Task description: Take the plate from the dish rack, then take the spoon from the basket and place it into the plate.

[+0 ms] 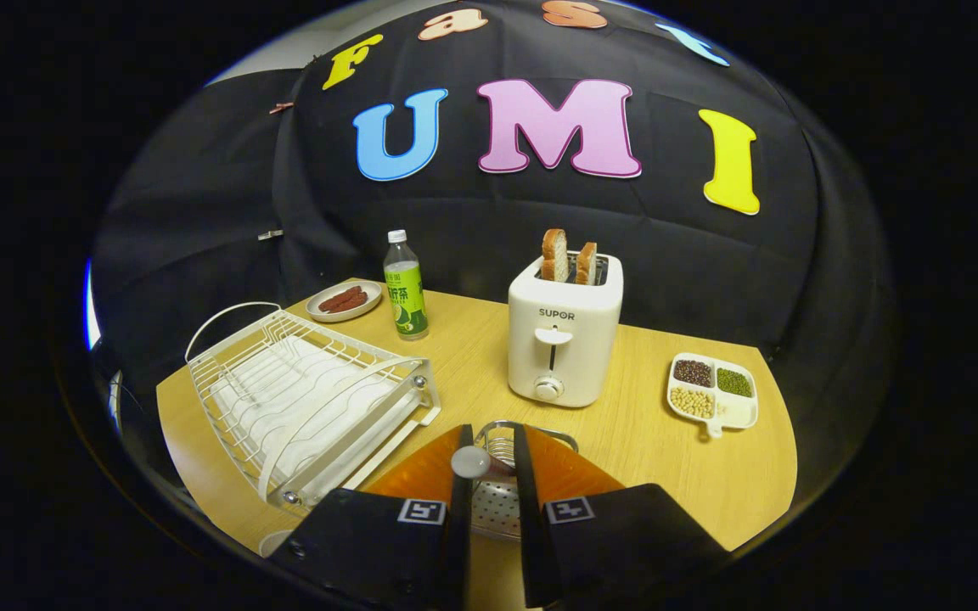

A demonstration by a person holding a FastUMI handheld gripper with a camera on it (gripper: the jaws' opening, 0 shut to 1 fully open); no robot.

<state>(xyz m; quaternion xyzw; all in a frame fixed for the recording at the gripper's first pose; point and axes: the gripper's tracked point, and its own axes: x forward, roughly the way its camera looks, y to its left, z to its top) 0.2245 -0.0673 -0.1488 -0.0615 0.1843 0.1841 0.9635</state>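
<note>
On the wooden counter (642, 441) stands a white toaster (564, 339) with two slices of bread (567, 257) upright in its slots. To the left of it, a little further back, there is a plastic bottle (404, 287) with a green label and a white cap. Just beside the bottle, near the back edge, lies a small plate with sausages (344, 299). Well to the right of the toaster sits a white divided dish (712, 392) holding dark red, green and pale beans in separate compartments.
</note>
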